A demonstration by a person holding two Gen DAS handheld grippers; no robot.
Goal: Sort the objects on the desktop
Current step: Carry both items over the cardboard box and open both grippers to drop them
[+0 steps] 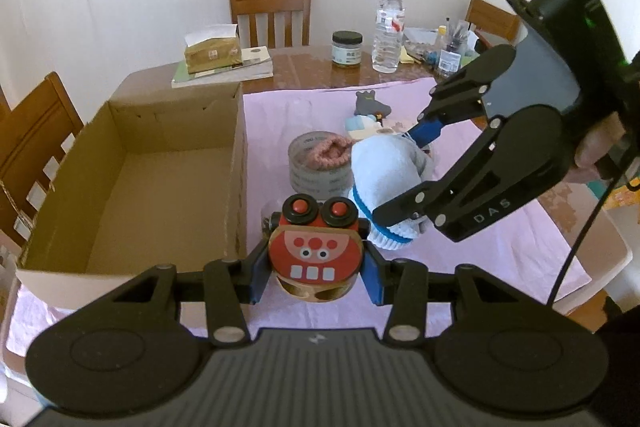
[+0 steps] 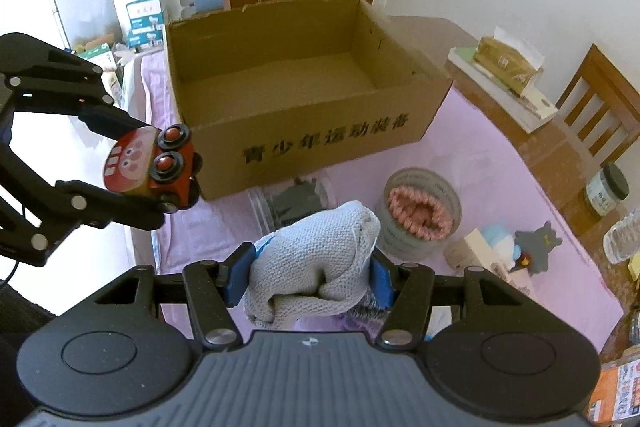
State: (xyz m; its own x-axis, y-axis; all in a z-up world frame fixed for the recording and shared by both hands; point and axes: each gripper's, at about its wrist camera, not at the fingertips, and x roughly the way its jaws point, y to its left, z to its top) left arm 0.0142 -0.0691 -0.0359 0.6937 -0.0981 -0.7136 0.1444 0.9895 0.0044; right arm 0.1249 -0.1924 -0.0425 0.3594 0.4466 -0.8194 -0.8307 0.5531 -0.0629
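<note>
Left tool (image 1: 316, 275) clamped on red toy train (image 1: 314, 251), right tool (image 2: 308, 277) gripping rolled knit sock (image 2: 316, 259), open cardboard box (image 2: 320, 135) on desk (image 1: 304, 61), tape roll (image 2: 420, 211) beside.

Cardboard box (image 1: 132, 187) left of tape roll (image 1: 316, 167), jar (image 1: 347, 49) and bottle (image 1: 389, 31) behind.

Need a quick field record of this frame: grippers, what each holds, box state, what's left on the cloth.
left gripper: shut on red wooden toy train
right gripper: shut on pale knitted glove
brown cardboard box: open, nothing visible inside
pink tablecloth: tape roll with pink knitted scrunchie in its hole; grey cat figure behind
</note>
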